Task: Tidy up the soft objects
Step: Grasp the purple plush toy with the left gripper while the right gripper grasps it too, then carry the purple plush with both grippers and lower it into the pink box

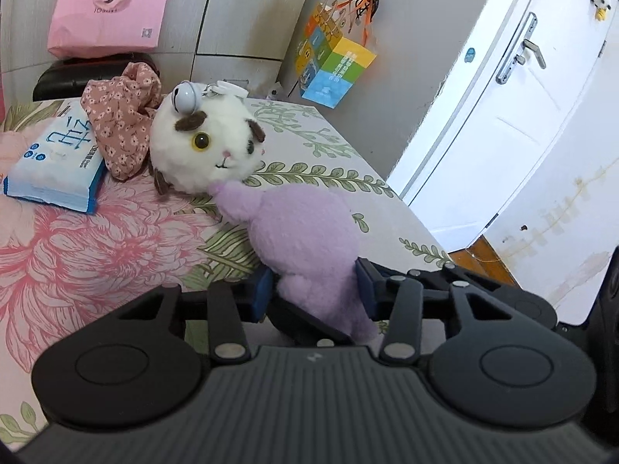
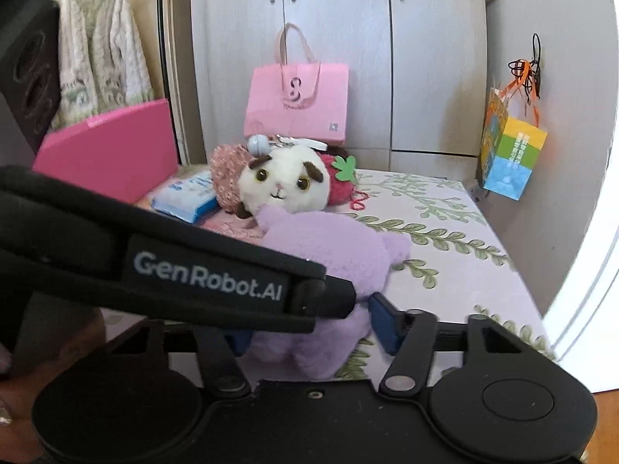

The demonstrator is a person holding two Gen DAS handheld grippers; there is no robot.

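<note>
A purple plush toy (image 1: pixel 305 232) lies on the flowered bed sheet (image 1: pixel 96 255), one limb against a white cat plush (image 1: pixel 209 150) with a bell. My left gripper (image 1: pixel 314 288) is shut on the purple toy's near end, both blue pads pressing into its fur. In the right wrist view the same purple plush toy (image 2: pixel 329 247) sits between the blue pads of my right gripper (image 2: pixel 311 330), which grip its lower part. The left gripper's body (image 2: pixel 205 274) crosses that view and hides the right gripper's left pad in part. Behind the white cat plush (image 2: pixel 284 185) is a red strawberry plush (image 2: pixel 340 181).
A pink floral cloth (image 1: pixel 120 127) and a blue tissue pack (image 1: pixel 54 162) lie at the bed's far left. A pink bag (image 2: pixel 296 104) leans on the wardrobe. A colourful paper bag (image 2: pixel 510 154) hangs on the wall. A white door (image 1: pixel 503 116) stands right of the bed's edge.
</note>
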